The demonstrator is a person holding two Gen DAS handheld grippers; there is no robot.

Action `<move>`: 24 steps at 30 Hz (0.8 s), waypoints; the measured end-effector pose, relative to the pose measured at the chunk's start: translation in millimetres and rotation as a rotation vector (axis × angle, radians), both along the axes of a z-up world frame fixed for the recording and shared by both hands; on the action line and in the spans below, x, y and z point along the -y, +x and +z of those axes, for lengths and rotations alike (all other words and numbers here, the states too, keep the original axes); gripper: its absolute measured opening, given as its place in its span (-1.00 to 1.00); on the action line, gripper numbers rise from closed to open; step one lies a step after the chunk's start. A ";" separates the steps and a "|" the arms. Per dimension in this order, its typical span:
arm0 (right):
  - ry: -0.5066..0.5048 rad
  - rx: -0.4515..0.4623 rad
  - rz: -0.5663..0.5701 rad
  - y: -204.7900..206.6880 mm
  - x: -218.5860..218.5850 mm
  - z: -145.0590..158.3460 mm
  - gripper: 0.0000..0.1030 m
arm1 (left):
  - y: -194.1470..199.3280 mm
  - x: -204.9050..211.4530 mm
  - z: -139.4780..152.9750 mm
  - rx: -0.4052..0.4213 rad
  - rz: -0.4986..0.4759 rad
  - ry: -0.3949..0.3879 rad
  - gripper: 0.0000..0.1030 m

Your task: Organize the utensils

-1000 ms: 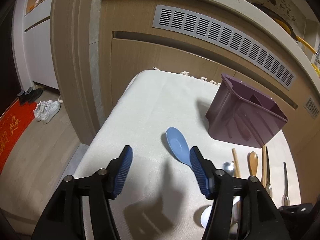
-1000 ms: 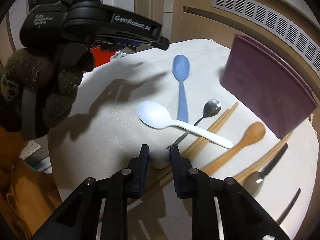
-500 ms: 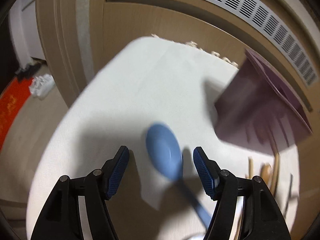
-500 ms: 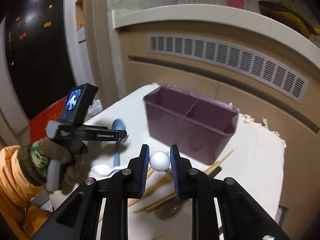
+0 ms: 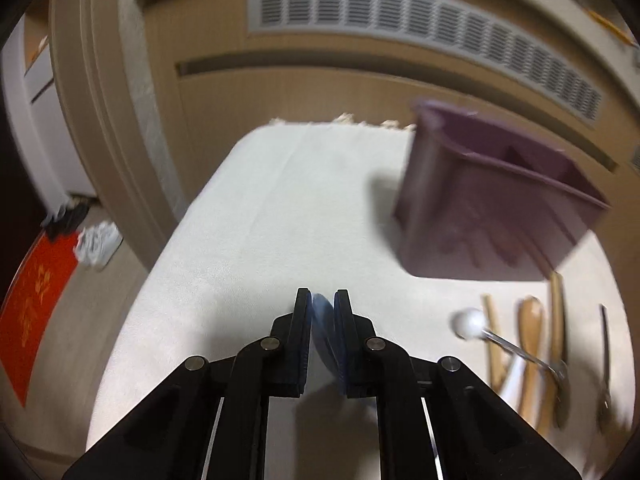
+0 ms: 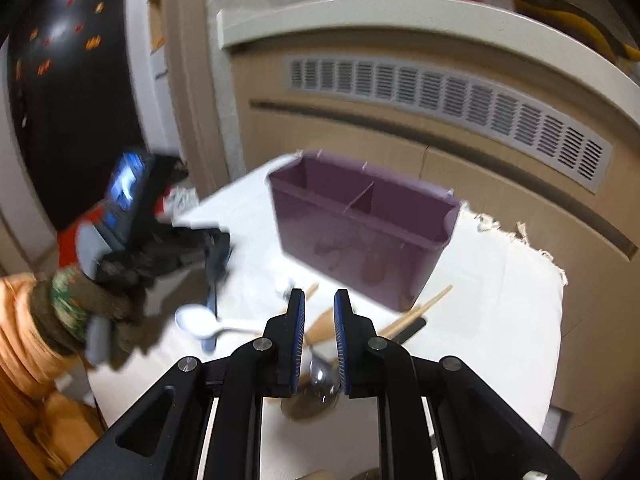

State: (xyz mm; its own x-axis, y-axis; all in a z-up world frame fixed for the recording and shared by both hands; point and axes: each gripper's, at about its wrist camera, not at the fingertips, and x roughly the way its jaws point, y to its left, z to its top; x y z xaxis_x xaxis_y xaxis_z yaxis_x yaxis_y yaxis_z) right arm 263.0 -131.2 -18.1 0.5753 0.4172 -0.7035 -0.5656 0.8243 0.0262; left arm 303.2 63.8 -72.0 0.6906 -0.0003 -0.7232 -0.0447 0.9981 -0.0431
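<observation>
Near the left edge of the tabletop (image 5: pixel 248 216), the left gripper (image 5: pixel 322 308) is clamped on the bowl of a blue spoon (image 5: pixel 322 320), whose handle trails back under it. Thin plastic like this should be light, stiff and a bit slick, so a bowl grip may let it swivel; the neck looks a steadier hold. The right gripper (image 6: pixel 319 312) hangs above the middle with its jaws a narrow gap apart and nothing visibly between them. A purple caddy (image 6: pixel 360 232) with two compartments stands toward the far edge. Before it lie a white spoon (image 6: pixel 200 322), chopsticks (image 6: pixel 420 308) and wooden spoon (image 5: pixel 530 332), loosely fanned, some touching.
</observation>
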 end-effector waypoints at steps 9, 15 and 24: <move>-0.045 -0.111 0.124 48.3 -58.0 -48.1 -0.20 | -28.9 -3.4 22.0 0.066 -0.052 -0.054 -0.79; -0.096 -0.165 0.108 79.5 -82.6 -78.8 -0.20 | -32.7 -17.6 10.1 0.030 -0.091 -0.143 -0.79; -0.154 -0.134 0.110 62.1 -76.1 -74.3 -0.76 | -29.2 -35.6 5.0 -0.003 -0.015 -0.203 -0.58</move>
